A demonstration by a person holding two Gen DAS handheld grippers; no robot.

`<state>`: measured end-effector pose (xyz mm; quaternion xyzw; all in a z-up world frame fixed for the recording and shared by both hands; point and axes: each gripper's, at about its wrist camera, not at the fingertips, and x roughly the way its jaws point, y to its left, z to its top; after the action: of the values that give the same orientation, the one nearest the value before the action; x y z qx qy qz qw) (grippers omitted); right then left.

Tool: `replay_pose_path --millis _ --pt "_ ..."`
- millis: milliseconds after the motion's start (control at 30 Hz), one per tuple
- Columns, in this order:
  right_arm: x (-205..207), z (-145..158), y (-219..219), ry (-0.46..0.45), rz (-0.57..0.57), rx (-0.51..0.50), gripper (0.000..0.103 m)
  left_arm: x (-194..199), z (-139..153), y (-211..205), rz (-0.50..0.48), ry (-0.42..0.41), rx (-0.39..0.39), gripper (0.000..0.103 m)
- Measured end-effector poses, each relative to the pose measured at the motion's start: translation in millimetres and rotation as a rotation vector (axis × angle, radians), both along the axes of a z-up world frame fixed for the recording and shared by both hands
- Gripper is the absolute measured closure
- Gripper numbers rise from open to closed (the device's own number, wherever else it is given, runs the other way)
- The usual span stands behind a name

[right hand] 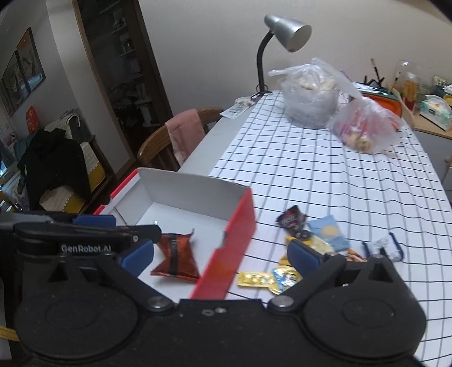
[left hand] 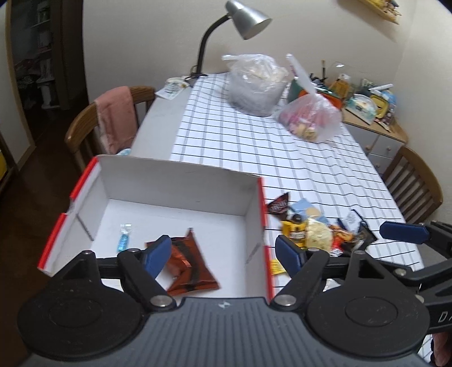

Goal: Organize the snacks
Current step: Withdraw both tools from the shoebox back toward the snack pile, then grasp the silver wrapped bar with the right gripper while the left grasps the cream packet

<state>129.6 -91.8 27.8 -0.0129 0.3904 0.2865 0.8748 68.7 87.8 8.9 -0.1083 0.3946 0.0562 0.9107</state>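
Snacks: small crinkly foil and plastic packets (right hand: 316, 242) heaped on the checked table (right hand: 325, 175); light, slippery, crushable.
Hold: best taken by a sealed edge.
Box: white cardboard box with red outer sides (left hand: 180, 180), orange-brown foil packet (left hand: 189, 268) laid inside.
Jaws: left gripper (left hand: 223, 254) and right gripper (right hand: 220, 254) both spread, nothing pinched.

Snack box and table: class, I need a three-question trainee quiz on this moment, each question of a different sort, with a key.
1. True or false: the red-brown packet lies inside the box.
2. Which is also in the box? A) small blue sachet B) lamp C) pink cloth
3. Fill in: the loose snack pile lies on the ___ tablecloth.

Key: 1 true; 2 A; 3 checked.
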Motion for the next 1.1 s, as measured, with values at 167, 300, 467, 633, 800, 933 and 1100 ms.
replay_pose_path --millis 167,300,467,633,800,933,1100 --pt "-7 -5 -34 -0.02 -0.02 -0.035 0.001 6 -2 -25 -0.042 -0.002 -0.03 0.017" --pt "-10 -13 -61 -0.023 -0.023 -0.07 0.001 14 -9 -46 -0.076 0.014 -0.052 0.012" --pt "-15 -32 -85 -0.005 0.008 -0.131 0.001 27 -22 -75 -0.111 0.043 -0.058 0.006" --pt "-14 -60 -98 0.044 0.064 -0.204 0.003 47 -38 -104 -0.12 0.094 -0.029 0.006" --pt "-10 -81 -109 0.085 0.083 -0.239 0.004 71 -51 -131 -0.143 0.144 0.027 0.006" --pt "-7 -93 -118 0.102 0.093 -0.251 0.005 87 -59 -148 -0.182 0.173 0.064 0.006" --pt "4 -109 -116 0.116 0.114 -0.285 0.005 110 -68 -161 -0.211 0.207 0.088 0.006"
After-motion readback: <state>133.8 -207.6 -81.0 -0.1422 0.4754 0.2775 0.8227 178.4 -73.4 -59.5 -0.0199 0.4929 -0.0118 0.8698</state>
